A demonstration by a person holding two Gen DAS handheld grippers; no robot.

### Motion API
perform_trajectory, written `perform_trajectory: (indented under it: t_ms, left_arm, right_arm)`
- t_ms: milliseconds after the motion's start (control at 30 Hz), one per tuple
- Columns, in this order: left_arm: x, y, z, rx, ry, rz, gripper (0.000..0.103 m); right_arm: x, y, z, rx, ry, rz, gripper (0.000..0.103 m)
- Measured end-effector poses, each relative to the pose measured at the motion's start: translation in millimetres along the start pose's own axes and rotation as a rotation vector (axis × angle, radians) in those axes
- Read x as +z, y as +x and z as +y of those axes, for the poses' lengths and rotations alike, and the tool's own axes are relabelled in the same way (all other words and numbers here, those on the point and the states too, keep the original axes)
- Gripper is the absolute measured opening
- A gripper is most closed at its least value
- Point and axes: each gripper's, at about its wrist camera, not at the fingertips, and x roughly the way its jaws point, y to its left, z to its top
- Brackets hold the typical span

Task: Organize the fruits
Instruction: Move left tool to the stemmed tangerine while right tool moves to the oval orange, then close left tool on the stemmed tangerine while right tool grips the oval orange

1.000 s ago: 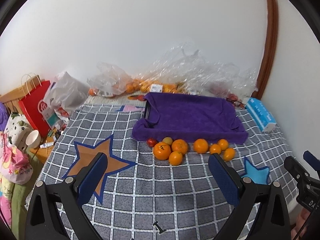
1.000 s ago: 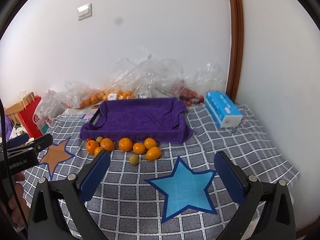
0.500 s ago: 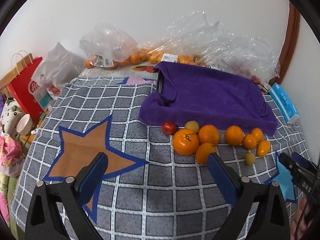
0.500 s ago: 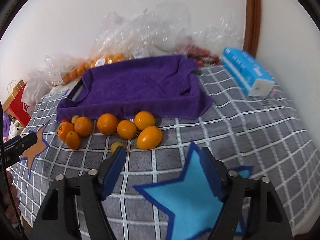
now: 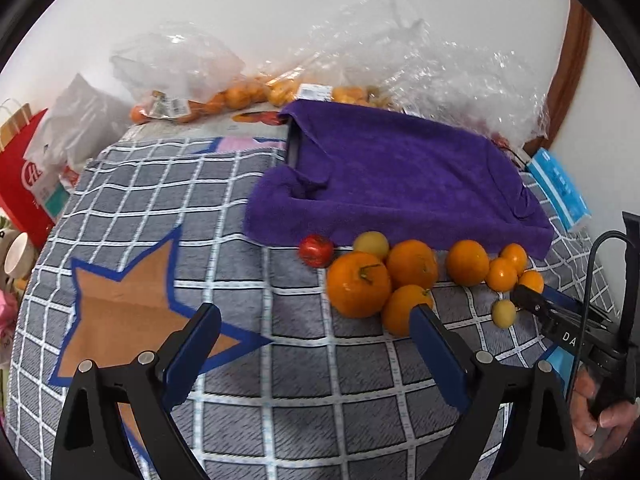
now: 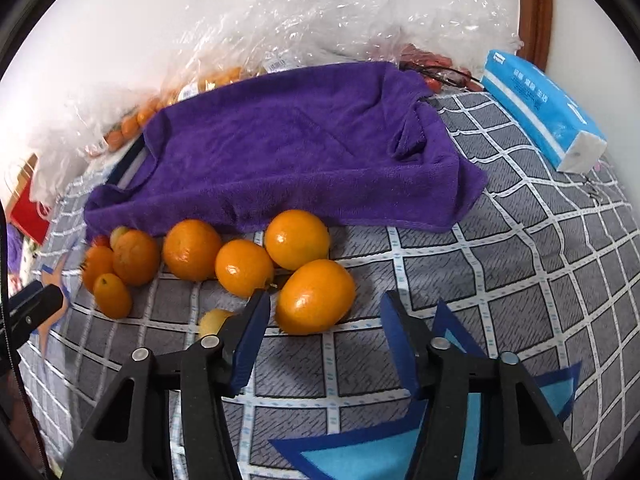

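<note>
While the left hand-held gripper (image 5: 314, 330) stands wide over the checked cloth (image 5: 280, 364), the right hand-held gripper (image 6: 324, 320), jaws just closing, flanks the nearest orange (image 6: 315, 296) without touching it.

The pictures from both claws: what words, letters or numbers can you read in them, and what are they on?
"DA": white letters on the black body of the right claw, cut off after that.
Red paper bag: a white round logo, not readable.
Blue tissue pack: white printing, too blurred to read.
White price labels on the clear plastic fruit bags: too small to read.
Nothing else carries any writing.
</note>
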Motion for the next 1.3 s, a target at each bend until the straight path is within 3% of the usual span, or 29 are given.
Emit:
perform_trajectory:
  t_ms: [100, 333, 700, 833, 1300]
  left_arm:
    - [3, 7, -2, 0.008, 0.002, 0.004, 0.095]
    - [14, 21, 3, -0.02, -0.027, 0.034, 0.072]
    - [21, 45, -10, -0.118, -0.02, 0.106, 0.062]
    - [21, 45, -11, -0.144, -0.017, 0.11, 0.042]
    - [22, 15, 0, -0.14, -0.016, 0.086, 0.041]
  right_arm:
    - [-1, -3, -1, 0.034, -0.011, 0.003, 0.037]
    - [-4, -4, -3, 0.034, -0.021, 0.02, 0.038]
    - [1, 2, 1, 0.032, -0.049, 0.022, 0.037]
    - [1, 2, -1, 0.018, -0.041, -0.01, 0.037]
    - [5, -36, 4, 0.015, -0.029, -0.068, 0.037]
